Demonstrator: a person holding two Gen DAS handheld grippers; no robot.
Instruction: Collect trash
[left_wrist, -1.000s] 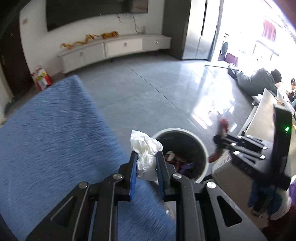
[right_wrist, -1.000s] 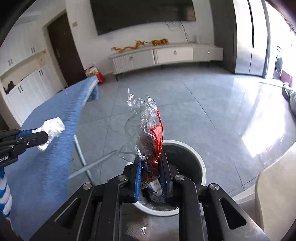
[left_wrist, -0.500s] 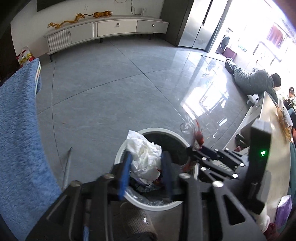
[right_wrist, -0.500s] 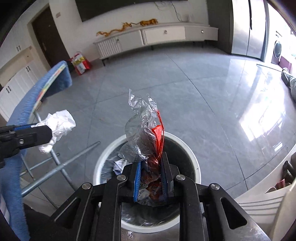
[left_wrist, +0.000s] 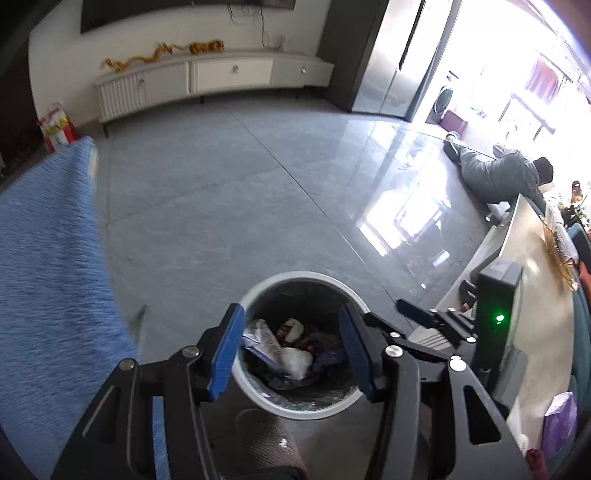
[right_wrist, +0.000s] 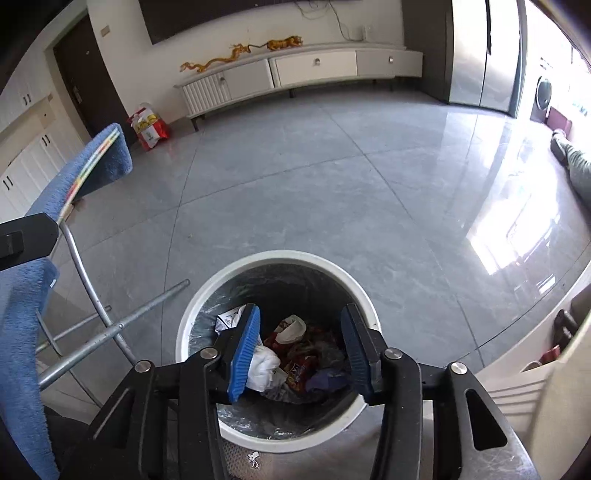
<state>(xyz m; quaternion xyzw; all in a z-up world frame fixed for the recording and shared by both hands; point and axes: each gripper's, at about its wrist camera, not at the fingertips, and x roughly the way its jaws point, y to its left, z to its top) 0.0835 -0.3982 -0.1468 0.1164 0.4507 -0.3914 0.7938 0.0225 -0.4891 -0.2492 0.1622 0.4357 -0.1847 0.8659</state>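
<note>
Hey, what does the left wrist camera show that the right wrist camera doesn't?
Only the left wrist view shows the right gripper from the side and a person lying on the floor. Only the right wrist view shows the metal legs under the blue cloth and a dark door. Both show the white trash bin with a dark liner and trash inside, the camera's own gripper open and empty above it (left gripper), the low cabinet and the red bag.

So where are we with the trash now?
Done: both pieces have dropped into the white bin; a white tissue lies among the wrappers. In hand: nothing; left gripper and right gripper have just opened, empty. Left: no more loose trash shows here.
</note>
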